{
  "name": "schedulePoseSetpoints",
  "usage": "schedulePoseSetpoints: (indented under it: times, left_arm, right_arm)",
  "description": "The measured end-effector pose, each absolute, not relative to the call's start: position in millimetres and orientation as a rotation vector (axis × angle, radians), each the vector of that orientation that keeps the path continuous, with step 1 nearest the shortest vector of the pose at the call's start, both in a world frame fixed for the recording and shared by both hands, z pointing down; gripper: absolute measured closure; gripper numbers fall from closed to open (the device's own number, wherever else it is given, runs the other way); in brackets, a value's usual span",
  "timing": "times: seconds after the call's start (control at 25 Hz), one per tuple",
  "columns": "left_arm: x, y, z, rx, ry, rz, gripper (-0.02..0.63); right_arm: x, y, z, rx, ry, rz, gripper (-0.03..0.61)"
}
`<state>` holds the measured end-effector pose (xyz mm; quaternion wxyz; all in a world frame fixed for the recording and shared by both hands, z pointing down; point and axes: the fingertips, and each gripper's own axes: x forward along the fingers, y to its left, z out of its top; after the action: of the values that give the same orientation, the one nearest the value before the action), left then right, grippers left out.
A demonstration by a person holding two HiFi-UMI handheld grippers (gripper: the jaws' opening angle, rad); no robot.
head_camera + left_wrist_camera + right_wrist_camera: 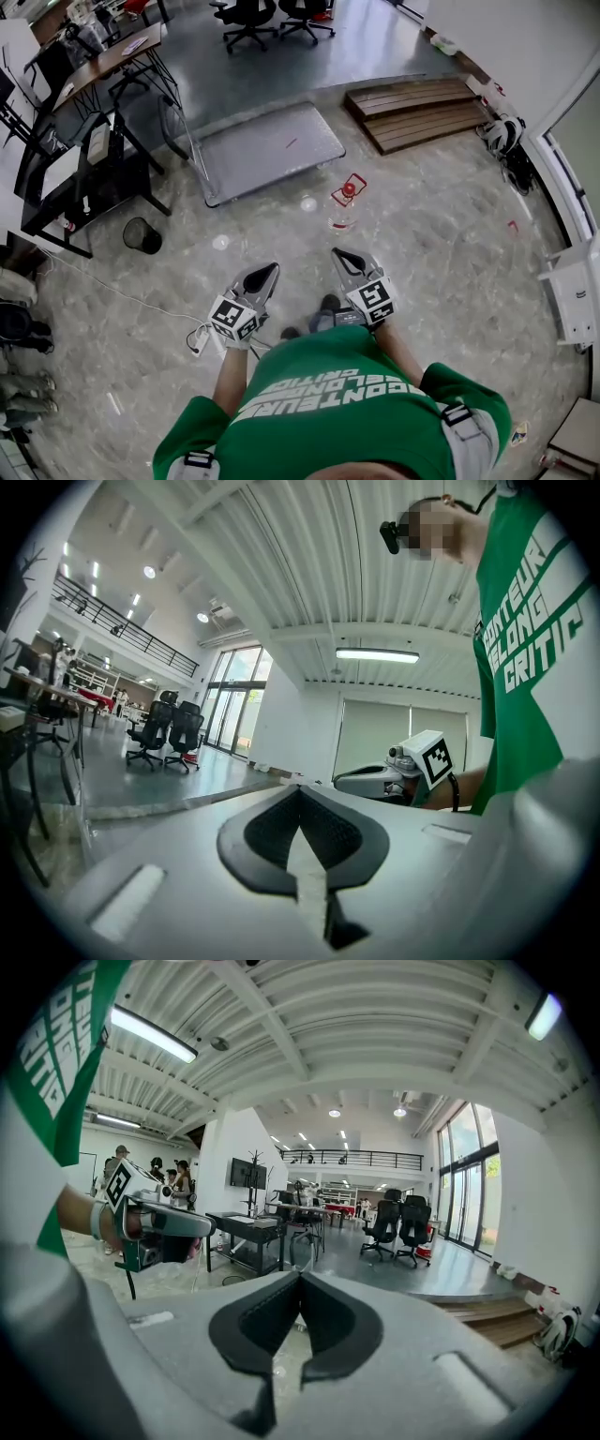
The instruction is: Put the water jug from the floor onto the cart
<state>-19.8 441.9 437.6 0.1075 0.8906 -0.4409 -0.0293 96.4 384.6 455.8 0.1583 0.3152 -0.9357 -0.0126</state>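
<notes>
Nearest, in head view, both grippers are held out in front of the person's green shirt (pixel 328 394), side by side, apart from each other. L gripper (pixel 273 268): jaws fully together, pads meeting at the tip, nothing btwn them and touching nothing. The left gripper view (pixel 300 791) shows the same. R gripper (pixel 336 252): jaws likewise closed tight on nothing, w/ only floor showing past the tip in the right gripper view (pixel 300 1275). Further out, the water jug (pixel 345 206), clear w/ a red cap, sits on the marbled floor (pixel 441 244) ahead of the R gripper, clear of both. Beyond it is the cart (pixel 267 150), a flat grey platform w/ the jug near its front R corner but not on it. A black bin (pixel 142 235) stands off to the L, wooden pallets (pixel 417 111) to the far R, and office chairs (pixel 248 19) at the back.
</notes>
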Motion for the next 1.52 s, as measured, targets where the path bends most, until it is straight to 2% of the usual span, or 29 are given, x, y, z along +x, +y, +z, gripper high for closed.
schedulePoseSetpoints:
  times: [1.52]
  left_arm:
    - [86, 293, 430, 2.725, -1.163, 0.03, 0.604]
  right_arm:
    - [216, 240, 472, 1.092, -2.658, 0.084, 0.586]
